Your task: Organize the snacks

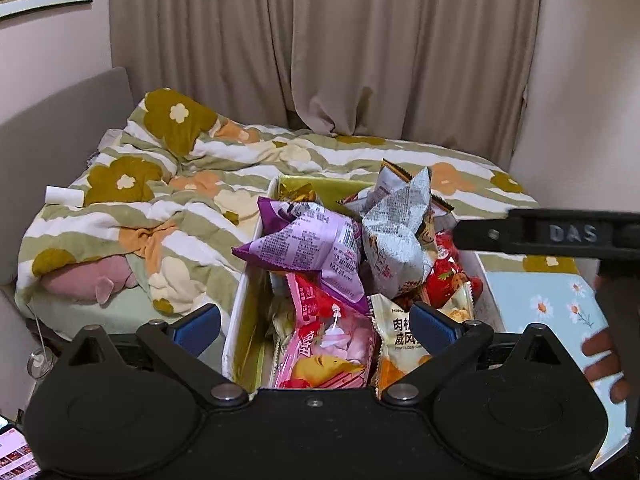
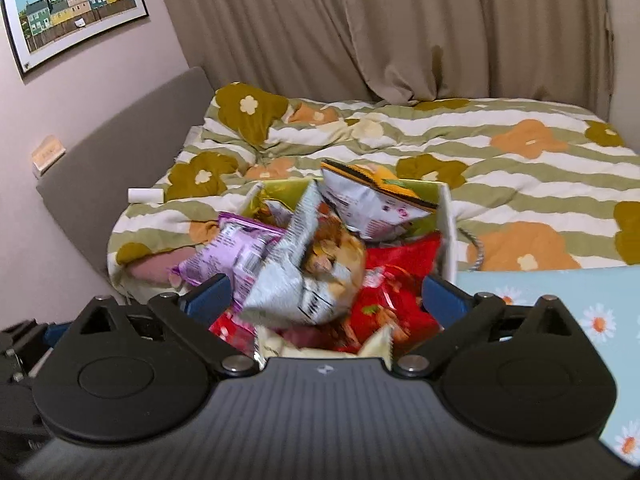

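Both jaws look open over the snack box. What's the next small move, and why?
Probably lift the right gripper back clear of the box. Its jaws stand wide with no pad pressing the grey bag, which lies on the pile, so that drop looks done. The left gripper is open and empty too.

This is a bedroom in a home. A bed (image 2: pixel 520 168) is filling most of the room, and a striped blanket with big flowers (image 1: pixel 168 200) is lying rumpled on it. A pink soft toy (image 1: pixel 92 280) is peeking out from under the blanket. Long beige curtains (image 2: pixel 360 28) are hanging behind the bed. A framed picture of colourful houses (image 2: pixel 72 12) is hanging on the pink wall (image 2: pixel 80 100).
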`<state>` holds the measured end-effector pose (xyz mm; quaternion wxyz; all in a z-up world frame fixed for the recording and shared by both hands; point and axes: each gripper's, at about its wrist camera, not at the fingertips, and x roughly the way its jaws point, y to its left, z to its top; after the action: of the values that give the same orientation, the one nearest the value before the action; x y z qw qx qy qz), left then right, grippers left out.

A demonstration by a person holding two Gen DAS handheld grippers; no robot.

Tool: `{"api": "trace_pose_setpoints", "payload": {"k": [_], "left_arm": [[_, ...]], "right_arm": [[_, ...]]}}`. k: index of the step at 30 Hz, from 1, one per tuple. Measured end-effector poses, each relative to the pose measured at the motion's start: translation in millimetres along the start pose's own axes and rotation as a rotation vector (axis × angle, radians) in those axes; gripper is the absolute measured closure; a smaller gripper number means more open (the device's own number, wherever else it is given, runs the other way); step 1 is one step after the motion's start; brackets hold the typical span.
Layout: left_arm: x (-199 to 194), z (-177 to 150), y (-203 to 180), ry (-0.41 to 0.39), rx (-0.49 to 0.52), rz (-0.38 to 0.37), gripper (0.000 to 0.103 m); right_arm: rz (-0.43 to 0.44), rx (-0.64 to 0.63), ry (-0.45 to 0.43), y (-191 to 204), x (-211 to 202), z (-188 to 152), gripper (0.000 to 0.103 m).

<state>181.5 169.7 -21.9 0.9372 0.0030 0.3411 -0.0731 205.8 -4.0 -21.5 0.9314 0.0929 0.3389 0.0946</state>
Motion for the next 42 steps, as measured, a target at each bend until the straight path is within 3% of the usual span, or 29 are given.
{"api": "trace_pose_setpoints", "payload": {"k": [10,19,27,42], "left_arm": [[-61,9,-34,-0.108,0.023,0.046,0.001],[-102,-1,-74,-0.161,0.074,0.082,0.0],[-111,-25,-90,-0.136,0.079,0.087,0.0],[-115,-40,-102,-0.128,0.093,0.081,0.0]], "right_arm": [[-0.01,-0.016,-0.125,-14,-89,2,0.0],[-0.165,-0.048,-0.165,-34,-173,-20,0.0],[-0.282,-0.054,-0.117,-50,-196,-51,0.0],[-0.315,0.009,-0.084,-66,-212,-81,0.0]]}}
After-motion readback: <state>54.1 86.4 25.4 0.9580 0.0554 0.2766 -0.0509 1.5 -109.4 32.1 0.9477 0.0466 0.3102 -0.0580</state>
